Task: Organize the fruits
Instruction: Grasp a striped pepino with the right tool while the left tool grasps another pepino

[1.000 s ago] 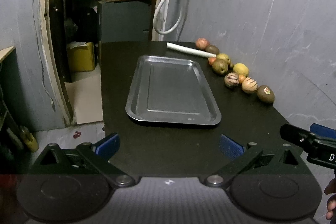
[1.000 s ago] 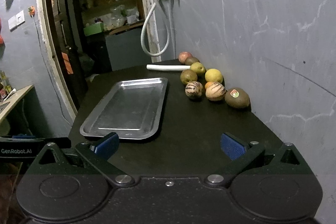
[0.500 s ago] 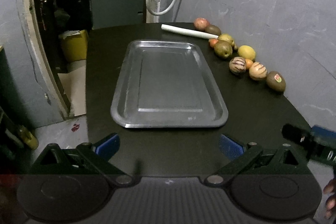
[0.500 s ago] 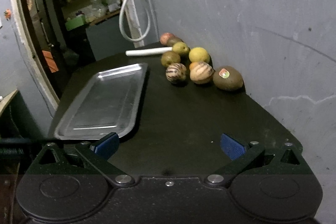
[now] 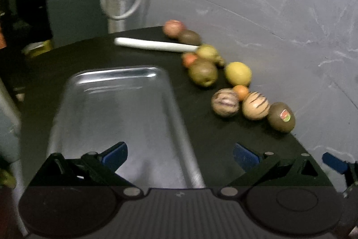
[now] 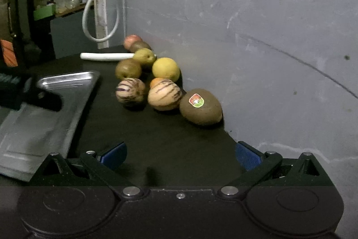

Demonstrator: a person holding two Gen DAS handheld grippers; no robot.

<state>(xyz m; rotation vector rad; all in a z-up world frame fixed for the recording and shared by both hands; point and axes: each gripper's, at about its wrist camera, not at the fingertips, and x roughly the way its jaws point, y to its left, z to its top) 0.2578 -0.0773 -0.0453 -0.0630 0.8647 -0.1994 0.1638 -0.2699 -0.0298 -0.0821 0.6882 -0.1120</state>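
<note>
Several fruits lie in a row along the grey wall on a black table (image 6: 156, 138). Nearest is a brown kiwi with a sticker (image 6: 201, 106) (image 5: 281, 117), then two striped melons (image 6: 164, 93) (image 6: 130, 93), a yellow lemon (image 6: 166, 69), a small orange, green pears and a red apple (image 6: 132, 40). An empty metal tray (image 5: 116, 109) (image 6: 40, 115) lies to their left. My left gripper (image 5: 180, 155) is open and empty above the tray's near right edge. My right gripper (image 6: 180, 155) is open and empty, a short way in front of the kiwi.
A white tube (image 5: 154, 45) lies across the far end of the table. A white hose (image 6: 100, 12) hangs on the wall behind. The table's right corner ends just past the kiwi. The left gripper's body (image 6: 26, 93) shows over the tray in the right wrist view.
Both grippers have moved forward over the table. The left one now hangs over the tray; the right one has closed in on the kiwi and striped melons. Both stayed open.
</note>
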